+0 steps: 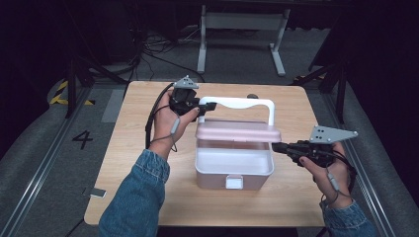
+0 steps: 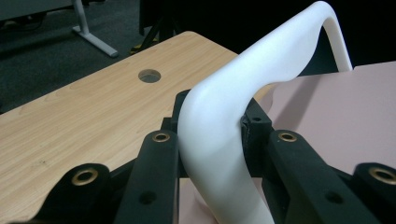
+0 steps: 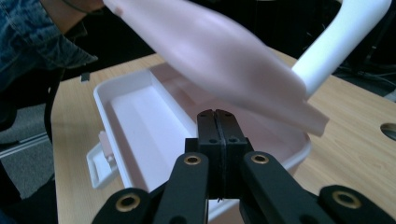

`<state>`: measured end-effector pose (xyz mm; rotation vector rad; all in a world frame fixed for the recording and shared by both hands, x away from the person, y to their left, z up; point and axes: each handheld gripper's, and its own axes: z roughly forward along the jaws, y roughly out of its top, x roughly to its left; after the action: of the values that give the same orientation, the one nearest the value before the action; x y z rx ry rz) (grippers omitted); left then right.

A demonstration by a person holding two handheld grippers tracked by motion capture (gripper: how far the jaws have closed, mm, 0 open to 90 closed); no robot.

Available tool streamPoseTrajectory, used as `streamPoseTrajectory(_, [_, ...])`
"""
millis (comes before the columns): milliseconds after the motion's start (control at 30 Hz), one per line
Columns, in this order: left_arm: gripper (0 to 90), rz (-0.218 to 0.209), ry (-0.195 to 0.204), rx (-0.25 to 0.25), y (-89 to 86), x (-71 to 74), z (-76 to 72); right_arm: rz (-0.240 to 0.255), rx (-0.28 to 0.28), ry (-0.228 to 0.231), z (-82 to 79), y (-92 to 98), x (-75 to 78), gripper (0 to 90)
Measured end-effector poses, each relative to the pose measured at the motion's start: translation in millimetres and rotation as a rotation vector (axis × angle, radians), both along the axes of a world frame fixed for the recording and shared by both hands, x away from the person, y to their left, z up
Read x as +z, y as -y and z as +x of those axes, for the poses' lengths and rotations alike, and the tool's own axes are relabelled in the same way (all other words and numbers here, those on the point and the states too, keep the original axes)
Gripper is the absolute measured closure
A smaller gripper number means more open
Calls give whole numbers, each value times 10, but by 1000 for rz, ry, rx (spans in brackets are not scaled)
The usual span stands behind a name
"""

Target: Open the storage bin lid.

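A pink box (image 1: 232, 170) with a white inside stands in the middle of the wooden table (image 1: 138, 148). Its pink lid (image 1: 237, 131) is raised, hovering tilted over the back half of the box. A white bail handle (image 1: 242, 102) arches behind the lid. My left gripper (image 1: 207, 106) is shut on the handle's left corner; in the left gripper view the handle (image 2: 219, 121) sits clamped between the jaws (image 2: 217, 112). My right gripper (image 1: 275, 146) is at the lid's right end, shut with nothing between its fingers (image 3: 216, 114), pointing at the open box (image 3: 135, 112) under the lid (image 3: 210, 51).
A white latch (image 1: 234, 181) hangs on the box's front wall. A round cable hole (image 1: 252, 96) lies in the table behind the handle. A small grey piece (image 1: 97, 192) sits at the table's front left edge. A white table frame (image 1: 242, 29) stands beyond.
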<state>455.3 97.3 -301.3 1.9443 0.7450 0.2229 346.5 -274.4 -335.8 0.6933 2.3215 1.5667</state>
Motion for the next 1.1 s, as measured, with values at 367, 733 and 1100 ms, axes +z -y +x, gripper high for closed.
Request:
streamPoseTrajectory(367, [441, -35, 18, 12, -139, 10, -68, 14, -10, -2, 23, -9, 5, 900])
streamPoseTrajectory(733, [393, 24, 68, 6, -367, 78, -262, 21, -14, -5, 27, -7, 5, 900])
streamPoseTrajectory(1100, [393, 41, 85, 0, -668, 17, -545, 41, -22, 8, 38, 11, 39, 900])
